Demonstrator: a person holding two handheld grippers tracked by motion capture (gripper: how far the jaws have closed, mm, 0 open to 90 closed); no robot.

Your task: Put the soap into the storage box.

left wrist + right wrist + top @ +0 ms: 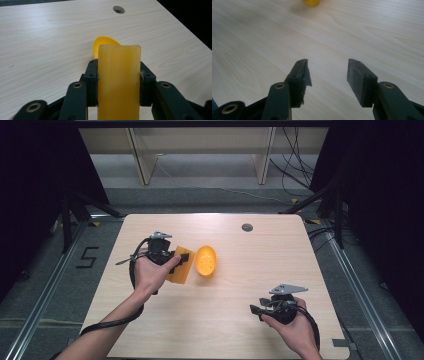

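Note:
My left gripper (183, 259) is shut on an amber-orange flat block (179, 268), held above the left-centre of the table. In the left gripper view the block (119, 82) stands upright, with both black pads (93, 82) pressing on its sides. Just past it lies a yellow bowl (206, 261), its rim peeking out behind the block (102, 42). My right gripper (256, 310) rests near the front right of the table, jaws apart with nothing between them (327, 75). The yellow bowl (312, 2) sits at the top edge of the right gripper view.
The light wooden table (250, 285) has a round cable hole (247, 227) near its far edge. Wooden furniture legs and black cables lie on the floor beyond the table. Dark curtains stand at both sides.

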